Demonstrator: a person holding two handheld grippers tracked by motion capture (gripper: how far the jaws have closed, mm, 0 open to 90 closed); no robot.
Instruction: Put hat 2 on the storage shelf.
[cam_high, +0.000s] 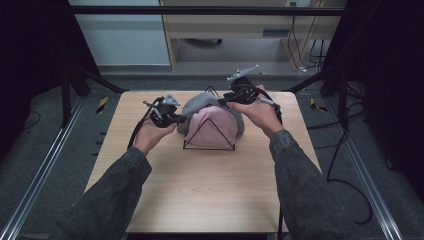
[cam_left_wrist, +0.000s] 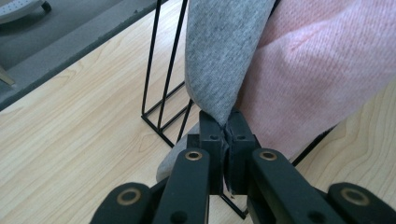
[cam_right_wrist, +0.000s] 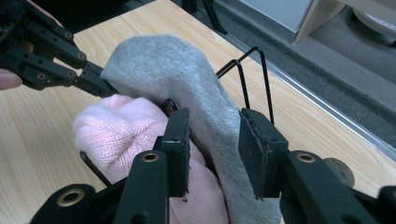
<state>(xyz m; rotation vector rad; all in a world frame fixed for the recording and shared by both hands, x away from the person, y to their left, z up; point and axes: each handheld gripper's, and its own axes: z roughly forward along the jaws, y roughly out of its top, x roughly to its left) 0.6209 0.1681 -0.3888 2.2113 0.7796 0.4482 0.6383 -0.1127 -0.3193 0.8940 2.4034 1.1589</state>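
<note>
Left hand-held gripper (cam_left_wrist: 226, 126) pinching grey cloth (cam_left_wrist: 219, 56) | right hand-held gripper (cam_right_wrist: 212, 144) parted, straddling it

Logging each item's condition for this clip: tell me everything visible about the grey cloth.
The grey cloth is a soft, fleecy knit, plain grey, crumpled and draped over a pink knit cloth in a black wire rack mid-table. The left tool is shut on a pinched fold at its lower edge. The right tool straddles another part of it with jaws apart, the pads not pressing.

Wooden table (cam_high: 200, 190) bearing a black wire rack (cam_high: 209, 140)
</note>
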